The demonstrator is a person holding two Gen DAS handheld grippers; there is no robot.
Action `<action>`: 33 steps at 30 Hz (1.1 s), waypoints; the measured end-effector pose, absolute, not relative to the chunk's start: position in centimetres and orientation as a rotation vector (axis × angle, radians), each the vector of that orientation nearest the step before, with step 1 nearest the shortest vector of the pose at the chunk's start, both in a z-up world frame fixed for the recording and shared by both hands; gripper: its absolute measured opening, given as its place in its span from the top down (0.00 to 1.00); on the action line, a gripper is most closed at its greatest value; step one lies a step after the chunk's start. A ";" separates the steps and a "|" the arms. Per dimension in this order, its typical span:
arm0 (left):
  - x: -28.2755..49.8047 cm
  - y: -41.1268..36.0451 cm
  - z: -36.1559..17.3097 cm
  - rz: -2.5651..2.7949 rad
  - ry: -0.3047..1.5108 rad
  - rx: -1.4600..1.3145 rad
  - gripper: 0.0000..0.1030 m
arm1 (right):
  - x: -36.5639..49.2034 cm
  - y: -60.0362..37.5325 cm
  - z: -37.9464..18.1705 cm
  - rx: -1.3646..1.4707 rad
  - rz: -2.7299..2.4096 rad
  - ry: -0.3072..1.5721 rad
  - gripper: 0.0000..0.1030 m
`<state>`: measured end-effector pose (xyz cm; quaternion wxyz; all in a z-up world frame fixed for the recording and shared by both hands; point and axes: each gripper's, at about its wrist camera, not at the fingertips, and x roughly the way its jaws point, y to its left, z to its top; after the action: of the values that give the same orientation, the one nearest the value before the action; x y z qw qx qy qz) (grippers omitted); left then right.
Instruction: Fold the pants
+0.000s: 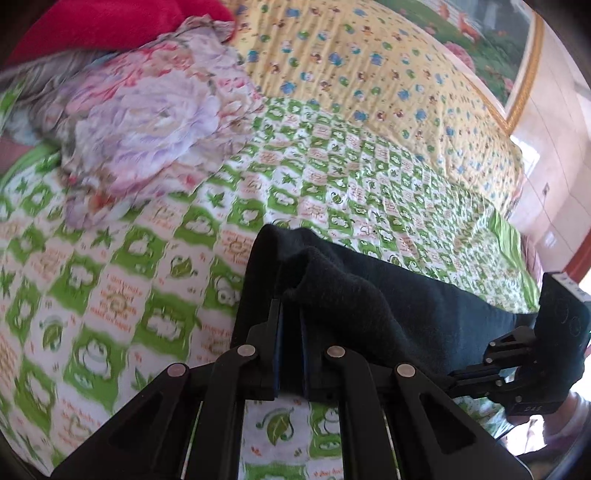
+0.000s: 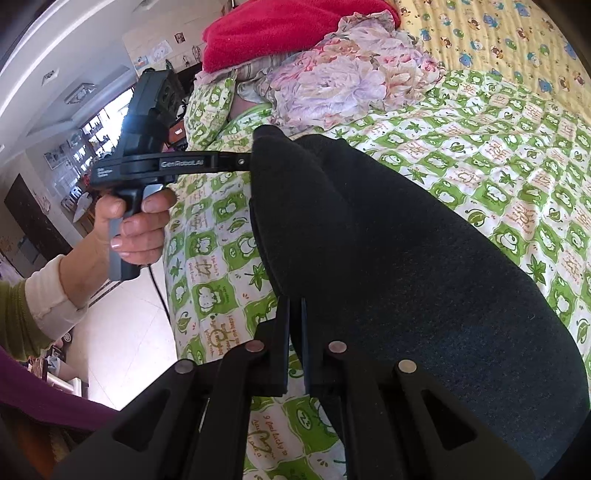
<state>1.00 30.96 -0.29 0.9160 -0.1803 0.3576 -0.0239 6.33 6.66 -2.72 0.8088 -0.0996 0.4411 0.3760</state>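
1. Two bedcovers are lying side by side on a bed: a green-and-white checked sheet printed with frogs and leaves, and beyond it a yellow quilt dotted with small cartoon animals.
2. One red blanket is sitting at the far end of the bed, with one crumpled floral cloth bunching up just in front of it.
3. One framed picture is hanging on the pale wall behind the bed in the left wrist view; in the right wrist view, a tiled floor and shelves by a bright window are showing beside the bed.
4. One pair of dark pants is stretching between the two tools, hanging just over the checked sheet.
5. One left gripper is pinching a bunched edge of the pants, its jaws nearly together on the cloth.
6. One right gripper is likewise clamping the fabric's other end, jaws squeezed close.
7. One hand with a cream cuff is gripping the left tool's handle, whose side is reading "GenRobot.AI".
8. Small orange lettering is running across the sheet's squares, too blurred to read fully.
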 end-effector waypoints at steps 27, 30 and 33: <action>-2.0 29.5 2.5 0.143 0.754 -0.685 0.53 | 7.1 0.7 1.3 0.024 0.725 0.880 0.53; -1.5 28.9 2.8 0.196 0.768 -0.636 0.53 | 7.2 -0.6 1.9 0.039 0.693 0.845 0.51; -0.9 28.6 2.5 0.239 0.793 -0.608 0.52 | 7.9 -1.9 2.3 0.070 0.664 0.840 0.51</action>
<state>-0.88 28.64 2.54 0.8708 -0.2909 0.3794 0.1144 7.93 -1.94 2.34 0.8596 0.0331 0.3999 0.3163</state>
